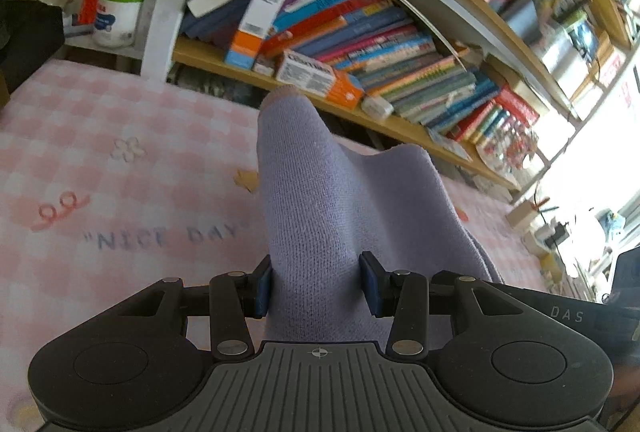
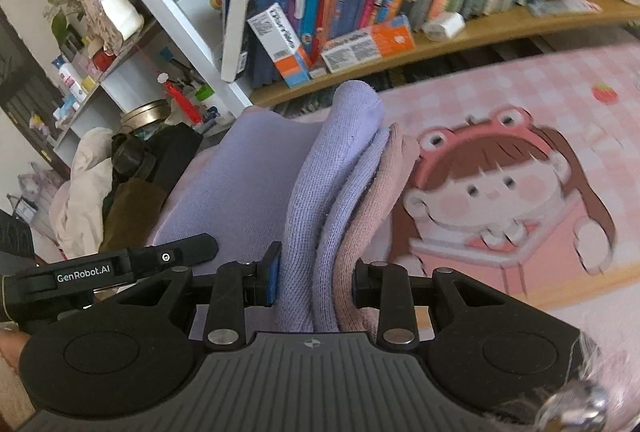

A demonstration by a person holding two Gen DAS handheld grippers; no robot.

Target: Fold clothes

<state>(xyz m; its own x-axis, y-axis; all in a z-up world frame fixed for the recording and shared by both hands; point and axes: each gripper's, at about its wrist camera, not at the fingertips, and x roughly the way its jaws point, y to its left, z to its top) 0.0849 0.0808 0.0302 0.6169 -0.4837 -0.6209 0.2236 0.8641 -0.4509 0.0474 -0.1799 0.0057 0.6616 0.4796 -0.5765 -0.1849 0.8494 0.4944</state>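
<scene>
Both grippers, left [image 1: 316, 284] and right [image 2: 316, 282], clamp lilac garment [image 1: 320, 200] above bed [image 1: 100, 152]; keep edges aligned, tension even toward 12 o'clock.

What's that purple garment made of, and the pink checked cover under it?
The purple garment looks like soft knit, maybe cotton or fleece: fine knit rows show, matte, and it bunches thickly between the pads of the left gripper. The right gripper shows a pink layer with it. The pink checked cover looks like printed plush fabric, slightly fuzzy; blur leaves that uncertain.
</scene>
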